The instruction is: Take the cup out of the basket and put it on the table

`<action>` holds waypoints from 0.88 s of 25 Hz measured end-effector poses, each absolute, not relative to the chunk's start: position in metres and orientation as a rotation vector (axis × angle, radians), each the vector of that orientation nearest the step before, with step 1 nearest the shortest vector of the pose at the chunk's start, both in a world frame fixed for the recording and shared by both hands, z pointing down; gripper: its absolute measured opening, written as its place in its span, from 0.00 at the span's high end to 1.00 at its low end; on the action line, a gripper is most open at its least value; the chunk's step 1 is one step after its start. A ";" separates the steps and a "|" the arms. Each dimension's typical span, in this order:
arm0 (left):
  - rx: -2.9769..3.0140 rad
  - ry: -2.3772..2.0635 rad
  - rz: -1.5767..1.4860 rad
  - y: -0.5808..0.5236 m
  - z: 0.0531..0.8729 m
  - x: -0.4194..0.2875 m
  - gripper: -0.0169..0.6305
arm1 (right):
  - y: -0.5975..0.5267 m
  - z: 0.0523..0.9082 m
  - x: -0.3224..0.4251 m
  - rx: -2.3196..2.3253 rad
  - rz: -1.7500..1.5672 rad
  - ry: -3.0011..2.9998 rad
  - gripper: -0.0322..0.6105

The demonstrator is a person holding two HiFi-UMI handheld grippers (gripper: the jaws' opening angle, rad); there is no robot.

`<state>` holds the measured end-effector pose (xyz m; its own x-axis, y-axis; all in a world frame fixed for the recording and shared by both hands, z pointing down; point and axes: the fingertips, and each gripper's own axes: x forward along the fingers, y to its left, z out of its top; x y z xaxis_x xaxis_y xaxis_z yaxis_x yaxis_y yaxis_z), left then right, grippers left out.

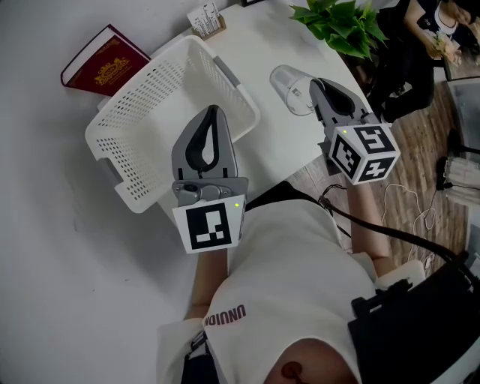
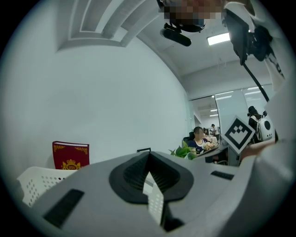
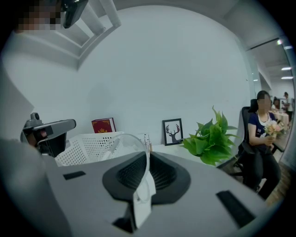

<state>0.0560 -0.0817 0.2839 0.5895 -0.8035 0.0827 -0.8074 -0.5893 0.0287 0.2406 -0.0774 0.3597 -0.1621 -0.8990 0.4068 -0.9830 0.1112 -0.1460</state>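
The clear plastic cup [image 1: 289, 86] hangs on its side above the white table [image 1: 255, 45], right of the basket. My right gripper [image 1: 316, 85] is shut on the cup's rim. In the right gripper view the cup's thin wall [image 3: 125, 143] curves up from between the jaws of the right gripper [image 3: 147, 162]. The white perforated basket [image 1: 161, 112] stands to the left with nothing in it. My left gripper [image 1: 213, 112] is over the basket's near side, its jaws together and holding nothing. In the left gripper view the left gripper [image 2: 149, 161] points past the basket [image 2: 37, 183].
A red book [image 1: 101, 60] lies behind the basket. At the table's far end are a small framed picture [image 3: 172, 132] and a green plant [image 1: 341, 22]. The table's edge runs just right of the cup, with wooden floor and cables beyond. A person sits on a chair [image 3: 259, 134] there.
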 end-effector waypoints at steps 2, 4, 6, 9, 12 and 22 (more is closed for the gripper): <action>2.744 -1.392 0.094 -0.083 0.284 0.057 0.96 | -0.077 0.365 0.242 1.872 0.580 -2.159 0.89; 2.743 -1.392 0.096 -0.083 0.284 0.058 0.96 | -0.077 0.369 0.242 1.866 0.592 -2.152 0.89; 2.742 -1.393 0.099 -0.083 0.285 0.058 0.96 | -0.077 0.374 0.242 1.862 0.604 -2.147 0.89; 2.741 -1.397 0.103 -0.084 0.285 0.058 0.96 | -0.077 0.381 0.243 1.853 0.616 -2.132 0.89; 2.736 -1.401 0.113 -0.085 0.287 0.057 0.96 | -0.078 0.390 0.243 1.834 0.624 -2.116 0.89; 2.737 -1.396 0.118 -0.091 0.289 0.058 0.96 | -0.082 0.409 0.238 1.786 0.662 -2.093 0.89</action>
<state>0.0577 -0.0912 0.2889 0.5854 -0.8047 0.0990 -0.8099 -0.5860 0.0252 0.2379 -0.0818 0.4090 -0.1743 -0.8395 0.5147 -0.9828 0.1156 -0.1443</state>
